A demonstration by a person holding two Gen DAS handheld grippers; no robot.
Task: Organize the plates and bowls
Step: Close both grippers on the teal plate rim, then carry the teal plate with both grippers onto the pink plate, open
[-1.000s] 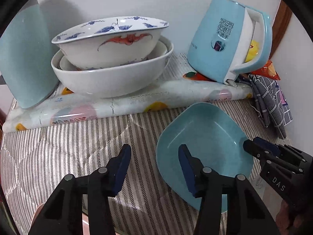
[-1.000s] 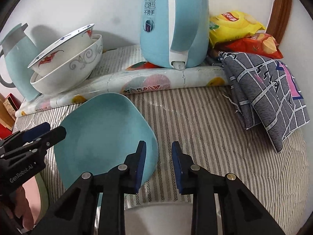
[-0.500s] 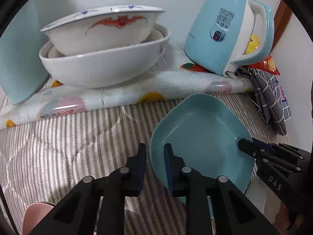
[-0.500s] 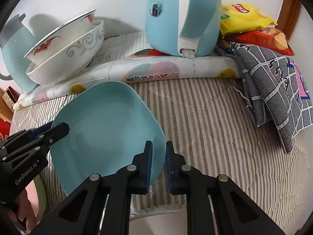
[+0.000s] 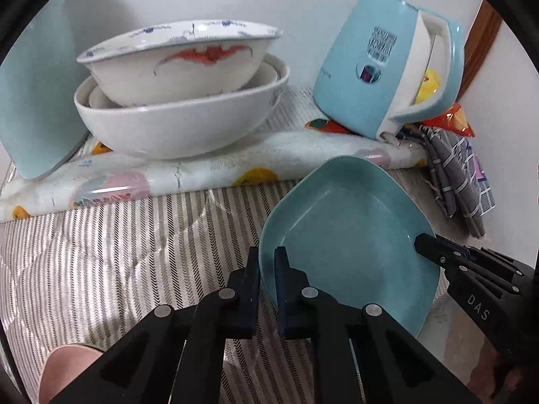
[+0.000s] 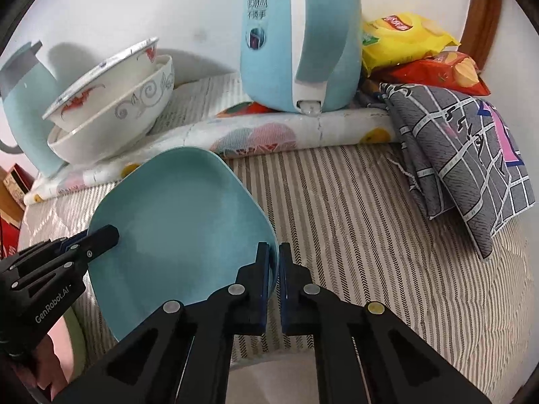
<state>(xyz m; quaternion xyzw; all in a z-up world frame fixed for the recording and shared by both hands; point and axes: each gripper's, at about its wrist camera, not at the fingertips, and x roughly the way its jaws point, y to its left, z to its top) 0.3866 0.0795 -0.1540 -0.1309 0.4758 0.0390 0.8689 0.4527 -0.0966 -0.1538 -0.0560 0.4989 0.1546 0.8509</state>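
Plate: teal rounded-square ceramic plate (image 5: 350, 235), held tilted above the striped quilted bed cover (image 5: 101, 252), gripped at two opposite edges.
Left gripper (image 5: 267, 262): fingers clamped on the plate's left rim, one finger on each face; they have just been closing onto it.
Right gripper (image 6: 274, 259): fingers clamped on the plate's right rim, rim pinched between them; likewise just closed.
Cross-view: from the left wrist camera the right gripper's tip sits on the plate's far right edge; from the right wrist camera the left gripper sits on the plate's left edge.
Bowl stack: white porcelain bowl with red bat motif and blue rim pattern (image 5: 182, 60) nested in a larger white bowl with grey scrollwork (image 5: 178, 124); behind and left of the plate, well apart from it.
Rolled mat: rolled white vinyl sheet with fruit print (image 5: 209, 168) lies across the bed between plate and bowl stack.
Kettle: light-blue electric kettle with white handle trim (image 6: 296, 37), behind the plate, its base on the mat.
Jug: pale teal jug with grey lid (image 6: 23, 101), left of the bowl stack.
Right of the plate: grey checked folded cloth (image 6: 465, 155); yellow crisp bag (image 6: 401, 40) and red crisp bag (image 6: 441, 74) behind it.
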